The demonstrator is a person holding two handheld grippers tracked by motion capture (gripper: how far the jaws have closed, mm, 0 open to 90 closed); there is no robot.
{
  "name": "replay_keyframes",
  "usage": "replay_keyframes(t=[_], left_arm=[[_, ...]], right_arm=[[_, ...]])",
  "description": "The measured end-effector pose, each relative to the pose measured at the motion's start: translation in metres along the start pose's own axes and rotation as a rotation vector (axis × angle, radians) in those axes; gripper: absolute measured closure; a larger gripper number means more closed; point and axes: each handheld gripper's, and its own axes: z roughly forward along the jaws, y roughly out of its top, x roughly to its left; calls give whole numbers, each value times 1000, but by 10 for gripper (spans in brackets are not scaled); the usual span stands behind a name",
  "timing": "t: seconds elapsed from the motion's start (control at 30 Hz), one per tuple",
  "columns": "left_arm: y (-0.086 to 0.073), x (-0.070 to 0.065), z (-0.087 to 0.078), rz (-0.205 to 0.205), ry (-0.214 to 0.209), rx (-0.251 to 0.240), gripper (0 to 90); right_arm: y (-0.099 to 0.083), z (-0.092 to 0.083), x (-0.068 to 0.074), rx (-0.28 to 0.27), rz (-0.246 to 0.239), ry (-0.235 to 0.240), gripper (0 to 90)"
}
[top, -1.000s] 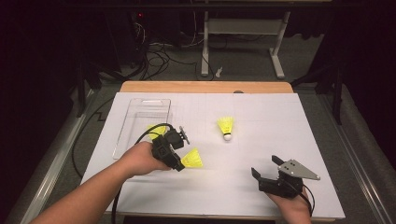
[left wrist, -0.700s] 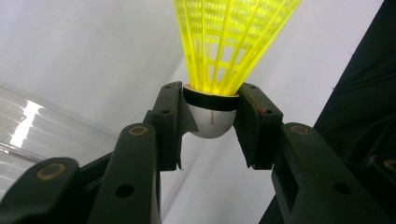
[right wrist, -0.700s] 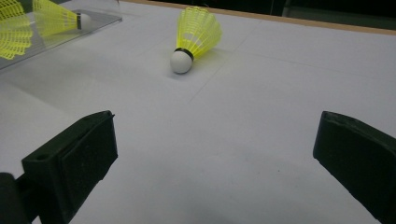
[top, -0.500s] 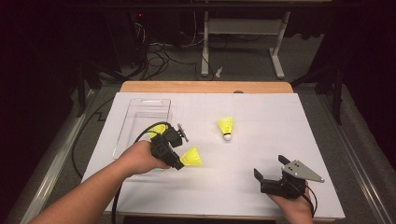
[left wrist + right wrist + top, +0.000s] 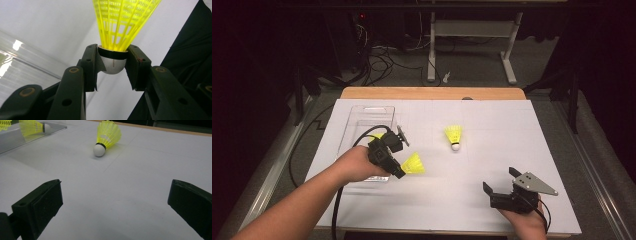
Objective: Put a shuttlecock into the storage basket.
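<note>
Item one: left gripper [image 5: 399, 170], centre-left of the high view, clamped on a yellow held shuttlecock [image 5: 413, 163] by its white cork [image 5: 111, 65], black pads [image 5: 91, 65] pressing either side of the cork just below the dark band, skirt fanning away from the jaws toward the right; grip at the cork presumably chosen because the mesh skirt would crush. Held off the worktop [image 5: 492, 135], just beside the near right corner of the clear tray [image 5: 362, 112], likely for dropping in with the rest. Item two: clear tray, left-centre of the high view, shallow, transparent, standing on the white sheet; one stored shuttlecock [image 5: 33, 128] lying inside at upper left of the right gripper view, skirt of another at the frame's corner; evidently the collecting place. Item three: loose shuttlecock [image 5: 454, 136], middle of the high view, lying tilted on the worktop, cork nearest the camera, well apart from both tray and grippers; probably next for pickup. Item four: right gripper [image 5: 498, 188], lower right of the high view, released, jaws spread wide after opening further within the last moment, nothing between them, resting low near the worktop's front edge and aimed at the loose shuttlecock, seemingly readied for that reach.
</note>
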Motion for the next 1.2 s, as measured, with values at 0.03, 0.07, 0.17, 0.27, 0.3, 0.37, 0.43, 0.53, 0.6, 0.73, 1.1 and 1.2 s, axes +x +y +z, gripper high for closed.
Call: replay_keyframes(t=[0.03,0.07,0.17,0.27,0.3,0.37,0.43,0.53,0.6,0.73,1.1,1.2], left_arm=[[1,0,-2,-1,0,3,637],[2,1,-3,-4,-5,1,637],[5,1,-9,-11,-9,-4,637],[8,3,-14,-22,-9,-6,637],[8,3,-14,-23,-9,-10,637],[9,5,-19,-20,-6,-7,637],[10,6,-22,-24,-8,-17,637],[13,9,-29,-29,-12,-24,637],[14,12,-32,-37,-5,-29,637],[17,22,-40,-65,3,-51,637],[21,53,-50,-137,55,-79,637],[21,61,-53,-155,69,-82,637]], right_arm=[[0,0,0,2,-1,2,4],[0,0,0,3,-3,3,4],[0,0,0,1,-5,5,4],[0,0,0,1,-7,6,4],[0,0,0,1,-9,7,4],[0,1,0,3,-7,10,4],[0,1,0,4,-7,10,4],[0,0,0,4,-9,11,4],[0,0,1,4,-12,11,4],[0,1,0,5,-13,12,4],[0,0,0,4,-12,11,4],[0,0,-1,2,-14,12,4]])
